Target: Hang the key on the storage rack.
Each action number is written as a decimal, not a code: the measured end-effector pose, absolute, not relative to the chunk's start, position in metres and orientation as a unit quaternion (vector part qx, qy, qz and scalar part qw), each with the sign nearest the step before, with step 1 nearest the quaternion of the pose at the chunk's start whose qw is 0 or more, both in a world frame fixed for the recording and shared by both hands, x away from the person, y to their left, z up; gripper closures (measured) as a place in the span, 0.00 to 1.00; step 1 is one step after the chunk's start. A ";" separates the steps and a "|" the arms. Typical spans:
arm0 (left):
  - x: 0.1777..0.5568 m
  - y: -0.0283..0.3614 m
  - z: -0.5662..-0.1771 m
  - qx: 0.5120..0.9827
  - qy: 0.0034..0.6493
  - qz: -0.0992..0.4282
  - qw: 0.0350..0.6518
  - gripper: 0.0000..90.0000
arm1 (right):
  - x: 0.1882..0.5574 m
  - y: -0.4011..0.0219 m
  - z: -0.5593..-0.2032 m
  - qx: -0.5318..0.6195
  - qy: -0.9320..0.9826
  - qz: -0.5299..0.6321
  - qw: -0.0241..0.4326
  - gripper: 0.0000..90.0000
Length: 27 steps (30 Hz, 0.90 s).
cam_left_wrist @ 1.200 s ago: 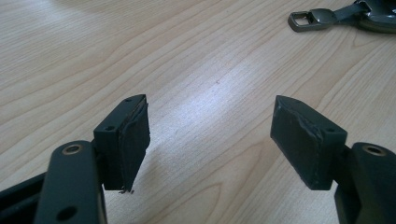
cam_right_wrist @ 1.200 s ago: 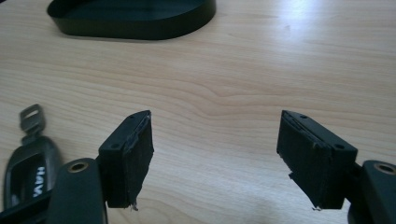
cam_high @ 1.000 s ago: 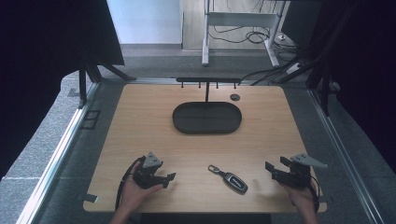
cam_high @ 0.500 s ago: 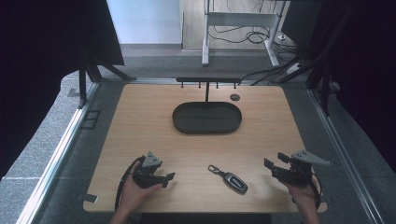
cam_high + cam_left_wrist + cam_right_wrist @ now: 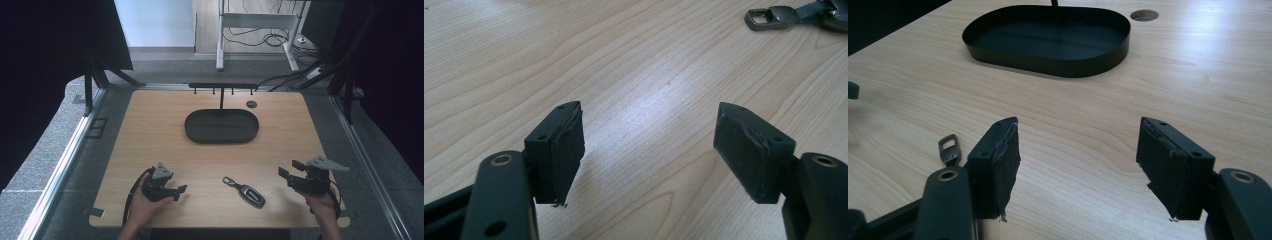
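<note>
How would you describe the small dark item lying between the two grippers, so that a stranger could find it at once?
Start at the wooden table and its black oval tray in the middle. Come toward the near edge: the car key lies flat on bare wood, apart from the left gripper and the right gripper. It alone has a metal loop on a short strap.

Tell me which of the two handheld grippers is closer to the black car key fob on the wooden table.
The right gripper. The black car key fob lies between both, but nearer it than the left gripper.
</note>
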State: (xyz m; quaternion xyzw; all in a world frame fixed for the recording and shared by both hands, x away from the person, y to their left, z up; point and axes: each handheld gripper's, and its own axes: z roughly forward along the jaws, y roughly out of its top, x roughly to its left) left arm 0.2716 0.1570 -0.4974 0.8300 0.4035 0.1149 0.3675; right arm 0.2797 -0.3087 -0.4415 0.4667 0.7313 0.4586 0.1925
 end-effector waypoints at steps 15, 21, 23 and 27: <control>0.271 0.157 -0.498 0.830 0.404 0.114 0.367 0.32 | 0.281 -0.290 -0.435 0.438 0.751 0.459 0.182 0.42; 0.272 0.159 -0.498 0.828 0.408 0.113 0.367 0.32 | 0.285 -0.279 -0.430 0.430 0.757 0.461 0.171 0.43; 0.272 0.160 -0.497 0.826 0.411 0.114 0.370 0.32 | 0.286 -0.276 -0.429 0.427 0.761 0.458 0.169 0.43; 0.272 0.164 -0.495 0.823 0.411 0.114 0.375 0.32 | 0.289 -0.268 -0.429 0.421 0.768 0.455 0.162 0.44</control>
